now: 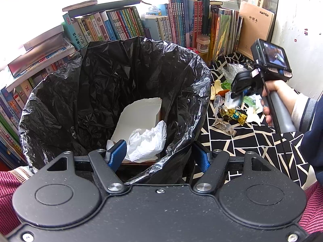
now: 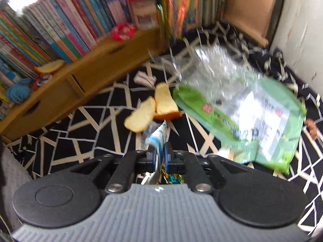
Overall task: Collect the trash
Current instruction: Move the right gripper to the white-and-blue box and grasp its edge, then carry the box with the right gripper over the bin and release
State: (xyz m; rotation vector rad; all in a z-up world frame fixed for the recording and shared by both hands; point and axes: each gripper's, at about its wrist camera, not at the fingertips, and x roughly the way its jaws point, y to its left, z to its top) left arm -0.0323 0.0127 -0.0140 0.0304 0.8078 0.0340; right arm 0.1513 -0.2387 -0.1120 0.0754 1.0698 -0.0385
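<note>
A glossy, crinkled black plastic liner lines the bin; inside it lie matt white card and a soft, crumpled white plastic bag. Right of the liner, a smooth patterned cloth carries shiny gold foil. Beyond the cloth stands a smooth wooden shelf.

Home study: packed bookshelves

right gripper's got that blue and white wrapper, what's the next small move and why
Probably carry it across to the bin and let go there. The right gripper is shut on the blue and white wrapper, held above the patterned cloth, while the black bin bag stands open beside it with the left gripper holding its near rim.
</note>
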